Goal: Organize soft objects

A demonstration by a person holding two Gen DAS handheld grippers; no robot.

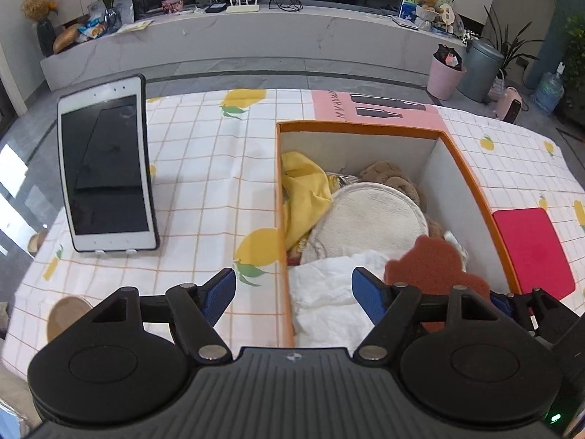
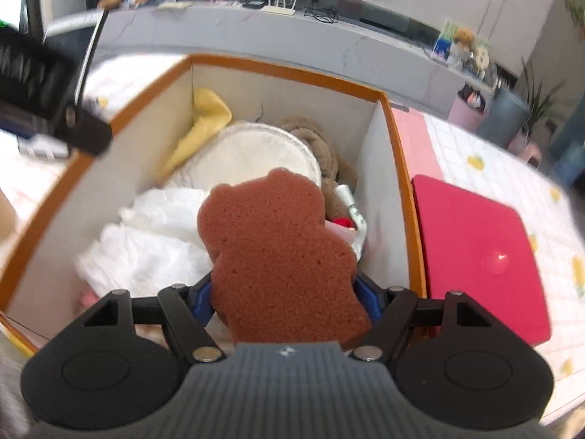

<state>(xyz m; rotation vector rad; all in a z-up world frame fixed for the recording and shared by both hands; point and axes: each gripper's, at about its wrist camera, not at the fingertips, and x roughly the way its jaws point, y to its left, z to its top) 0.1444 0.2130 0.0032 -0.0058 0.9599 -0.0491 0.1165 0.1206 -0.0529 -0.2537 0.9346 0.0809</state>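
- Between the blue pads of the right gripper sits a brown bear-shaped sponge, pinched at its lower edges; the jaws stand fairly wide only because the sponge is broad. It hangs over the near right part of the orange-rimmed box. Foam gives under pressure, so the grip could slip or the sponge could twist as it goes down.
- Just to its left, the left gripper is spread wide with nothing between its pads, astride the near wall of the box. The two tools are close here; a careless move by either could knock them together or nudge the box wall.
- Directly below lies crumpled white tissue or cloth. It is springy, so a sponge let go from a height may bounce or roll toward the rim rather than settle.
- A little further in, a round cream pad rests on the pile, with a yellow cloth along the left wall and a brown plush toy toward the back right. The box looks fairly full, so adding more could leave things heaped above the rim.
- By the right wall a metallic tube-like item pokes up; the sponge could catch on it.
- Outside, a red flat object lies beside the box on the checked tablecloth, and a tablet stands propped at the left, where a wide sweep of the left gripper could tip it.
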